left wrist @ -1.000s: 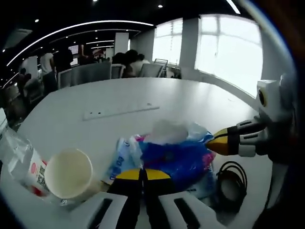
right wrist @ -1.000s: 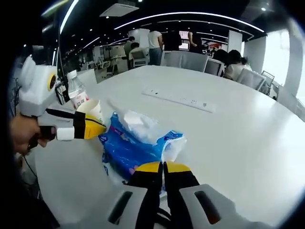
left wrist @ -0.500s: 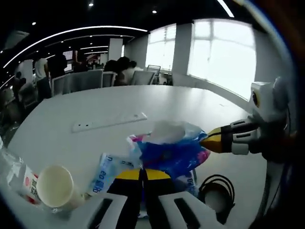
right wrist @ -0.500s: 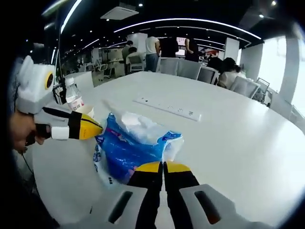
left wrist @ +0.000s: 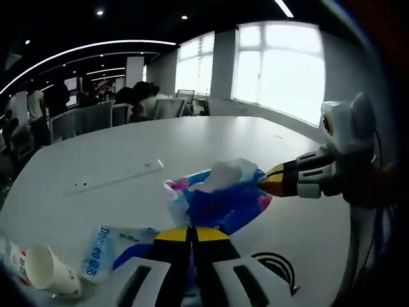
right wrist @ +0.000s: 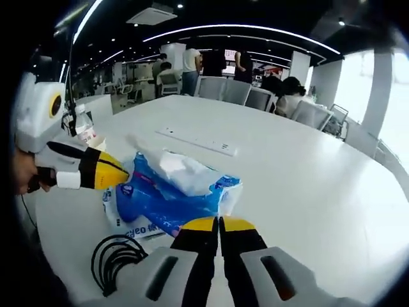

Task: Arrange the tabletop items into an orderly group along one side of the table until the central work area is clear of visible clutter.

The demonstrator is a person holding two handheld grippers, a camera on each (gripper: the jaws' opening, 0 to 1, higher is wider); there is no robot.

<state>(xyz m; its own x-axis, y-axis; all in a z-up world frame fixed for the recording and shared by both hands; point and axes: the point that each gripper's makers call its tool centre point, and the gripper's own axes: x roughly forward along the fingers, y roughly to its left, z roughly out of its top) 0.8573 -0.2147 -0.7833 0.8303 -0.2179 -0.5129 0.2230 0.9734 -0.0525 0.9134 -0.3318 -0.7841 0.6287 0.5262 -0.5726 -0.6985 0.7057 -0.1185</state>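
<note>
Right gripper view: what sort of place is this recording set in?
Most likely an open-plan office: a big white table with a power strip, grey office chairs with people behind them, ceiling light strips, and large windows.

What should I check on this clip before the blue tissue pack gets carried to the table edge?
1. Left claw closed on the tissue pack: ok, jaws together at its near end.
2. Right claw closed on the pack: ok.
3. Pack clear of the tabletop: cannot tell.
4. Black cable free of the pack: ok, lying beside it.
5. Paper cup upright: not ok, on its side.
6. Flat wipes packet tidied: not ok, loose near the cup.
</note>
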